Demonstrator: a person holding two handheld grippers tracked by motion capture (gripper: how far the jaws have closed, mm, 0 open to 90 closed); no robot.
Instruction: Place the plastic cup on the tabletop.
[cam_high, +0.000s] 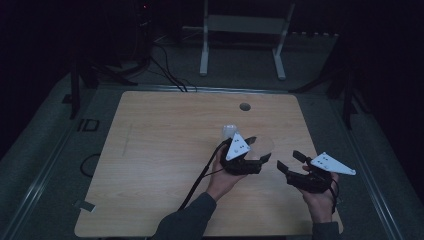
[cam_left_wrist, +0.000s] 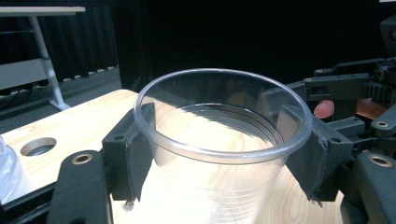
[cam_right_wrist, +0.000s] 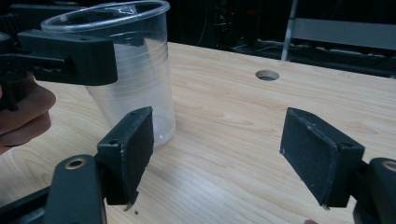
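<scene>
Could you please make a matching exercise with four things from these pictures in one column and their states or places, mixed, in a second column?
Things:
1. clear plastic cup
2. left gripper
3. right gripper
4. round hole

States or places:
A. jaws wide apart, nothing between them
B. in the far part of the wooden table
C. shut on the cup, one pad on each side
D. upright, standing on the table, seems empty

Right pairs: 1-D, 2-C, 3-A, 4-B.
</scene>
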